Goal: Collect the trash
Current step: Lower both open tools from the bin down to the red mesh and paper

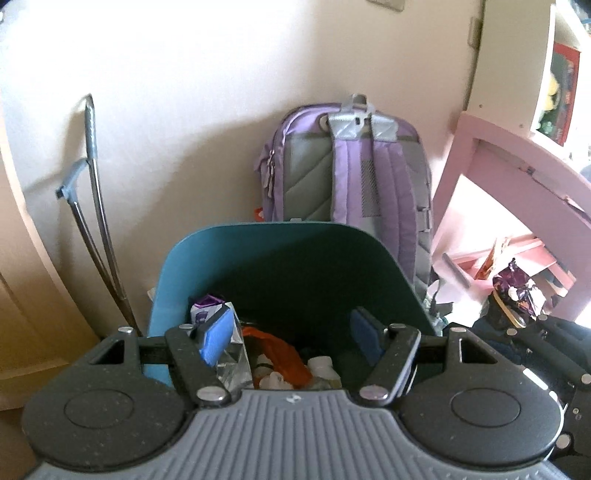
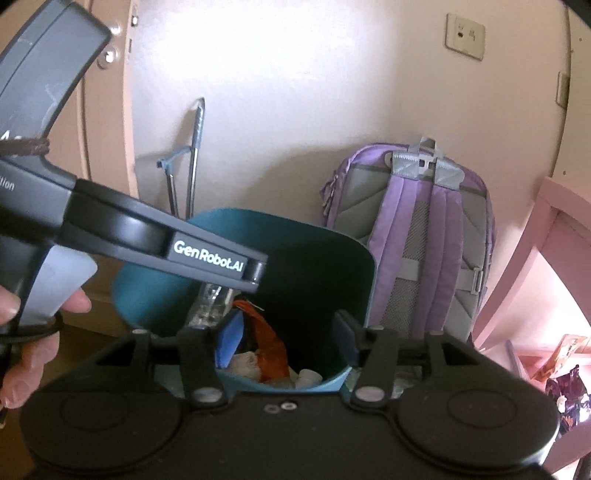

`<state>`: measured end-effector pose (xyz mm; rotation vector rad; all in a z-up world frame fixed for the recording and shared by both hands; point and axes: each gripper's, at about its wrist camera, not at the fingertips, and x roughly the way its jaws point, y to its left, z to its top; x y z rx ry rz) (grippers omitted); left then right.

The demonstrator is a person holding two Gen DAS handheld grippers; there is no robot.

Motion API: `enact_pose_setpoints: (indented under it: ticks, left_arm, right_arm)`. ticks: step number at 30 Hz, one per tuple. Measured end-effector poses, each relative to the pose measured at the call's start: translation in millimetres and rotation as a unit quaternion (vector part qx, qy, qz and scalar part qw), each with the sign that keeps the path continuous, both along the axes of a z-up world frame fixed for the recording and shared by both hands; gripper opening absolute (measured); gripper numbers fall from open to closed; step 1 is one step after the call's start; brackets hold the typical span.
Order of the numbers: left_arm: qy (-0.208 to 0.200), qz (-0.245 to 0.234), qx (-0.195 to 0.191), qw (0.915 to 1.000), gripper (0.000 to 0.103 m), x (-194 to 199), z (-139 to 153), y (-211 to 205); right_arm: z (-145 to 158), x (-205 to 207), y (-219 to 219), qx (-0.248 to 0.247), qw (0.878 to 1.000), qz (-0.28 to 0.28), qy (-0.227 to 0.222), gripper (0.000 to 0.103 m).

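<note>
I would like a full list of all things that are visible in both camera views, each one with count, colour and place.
bin: one, teal, on the floor below both tongs, open top
trash in bin: several pieces, orange, white and clear, at the bottom
carton: one, purple and white, in the bin's left side
backpack: one, lilac and grey, against the wall behind the bin
metal frame: one, chrome and grey, leaning on the wall, left
furniture: pink, right side
wall socket: one, cream, high on the wall
left tongs: open, nothing between them
right tongs: open, nothing between them
hand: one, holding the left tongs
</note>
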<state>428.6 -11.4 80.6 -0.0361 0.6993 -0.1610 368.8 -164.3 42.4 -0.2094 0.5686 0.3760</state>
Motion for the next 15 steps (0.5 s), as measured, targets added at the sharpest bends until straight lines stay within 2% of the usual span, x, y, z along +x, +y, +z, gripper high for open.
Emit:
enact_pose_setpoints:
  ticks: [7,15]
  left_arm:
    - [-0.023,-0.006,0.01,0.9997,0.076,-48.5,27.3,0.2]
    - [-0.036,-0.013,0.01,0.9992,0.076,-105.7,43.7,4.9]
  right_arm:
    - [31.0,-41.4,-2.2,0.006,1.0,0.003,-0.019,0.057]
    - [54.7,-86.6,-5.0,0.017,0.999,0.006,-0.03,0.058]
